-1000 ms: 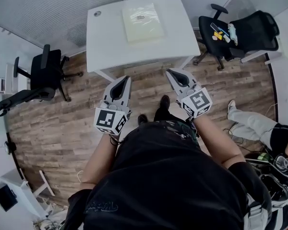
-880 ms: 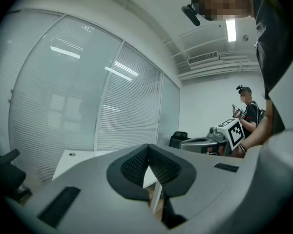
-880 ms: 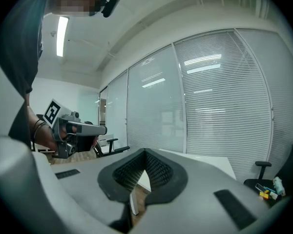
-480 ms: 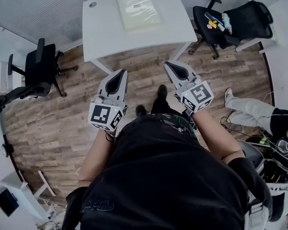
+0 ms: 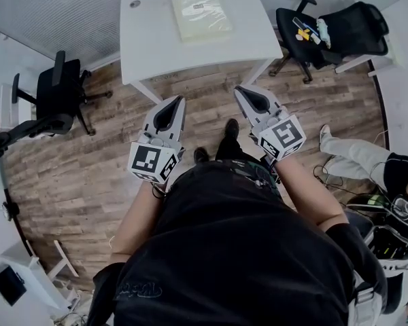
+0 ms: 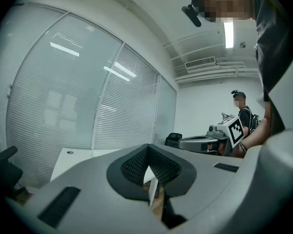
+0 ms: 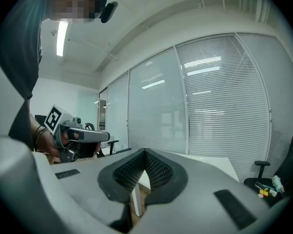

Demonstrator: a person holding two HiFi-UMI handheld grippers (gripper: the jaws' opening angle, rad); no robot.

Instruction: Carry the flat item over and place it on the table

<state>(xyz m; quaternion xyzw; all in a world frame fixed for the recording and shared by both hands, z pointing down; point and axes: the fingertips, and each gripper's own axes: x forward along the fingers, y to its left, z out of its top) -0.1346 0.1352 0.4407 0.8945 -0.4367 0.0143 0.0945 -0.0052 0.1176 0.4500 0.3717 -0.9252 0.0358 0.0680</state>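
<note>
The flat item [image 5: 201,15], a pale yellow-green pad in clear wrap, lies on the white table [image 5: 149,43] ahead of me. Over the wooden floor, short of the table's near edge, my left gripper [image 5: 179,101] and right gripper [image 5: 240,90] are held side by side. Both point at the table, shut, with nothing between their jaws. In the left gripper view the closed left gripper [image 6: 147,148] aims past the table's [image 6: 73,157] corner. The closed right gripper [image 7: 144,153] has the table's [image 7: 219,165] top just behind it in the right gripper view.
One black office chair [image 5: 58,100] stands left of the table. Another [image 5: 336,36] at the right has small items on its seat. A person [image 5: 364,172] sits on the floor at the right. Glass walls with blinds [image 6: 63,96] stand behind the table.
Both grippers have moved a little toward the table and stayed shut. The flat item lies where it was on the table.
</note>
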